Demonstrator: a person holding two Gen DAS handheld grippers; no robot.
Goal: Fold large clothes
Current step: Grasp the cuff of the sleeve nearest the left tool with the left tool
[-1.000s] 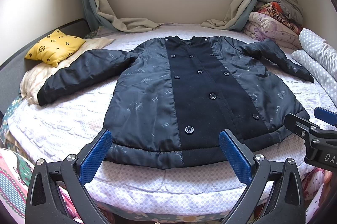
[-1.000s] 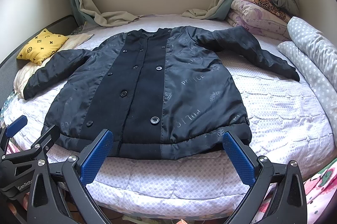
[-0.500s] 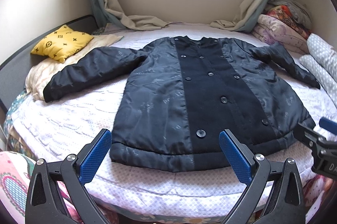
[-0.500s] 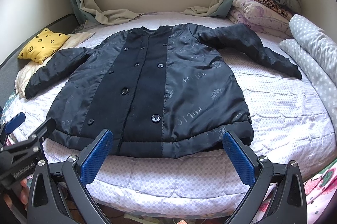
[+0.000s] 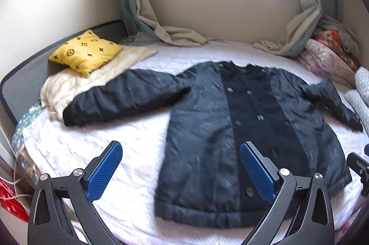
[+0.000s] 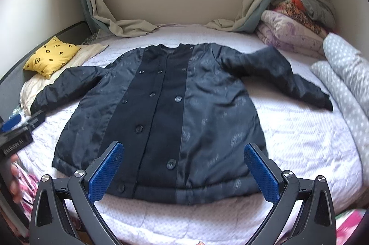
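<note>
A dark navy buttoned coat (image 5: 242, 129) lies flat, front up, on the white quilted bed (image 5: 110, 139), sleeves spread to both sides. It also shows in the right wrist view (image 6: 175, 120). My left gripper (image 5: 181, 172) is open and empty, over the bed near the coat's lower left hem. My right gripper (image 6: 184, 173) is open and empty, just above the coat's bottom hem. The left gripper also shows at the left edge of the right wrist view (image 6: 18, 127); the right gripper shows at the right edge of the left wrist view (image 5: 361, 166).
A yellow patterned pillow (image 5: 85, 52) lies on a cream blanket (image 5: 76, 83) at the bed's left. Folded quilts (image 6: 293, 30) and a grey dotted duvet (image 6: 346, 74) are stacked on the right. Curtains (image 6: 129, 26) drape onto the bed under the window.
Both grippers have moved forward toward the coat. The left view has swung left, so the coat sits further right in it. Both stay open.
</note>
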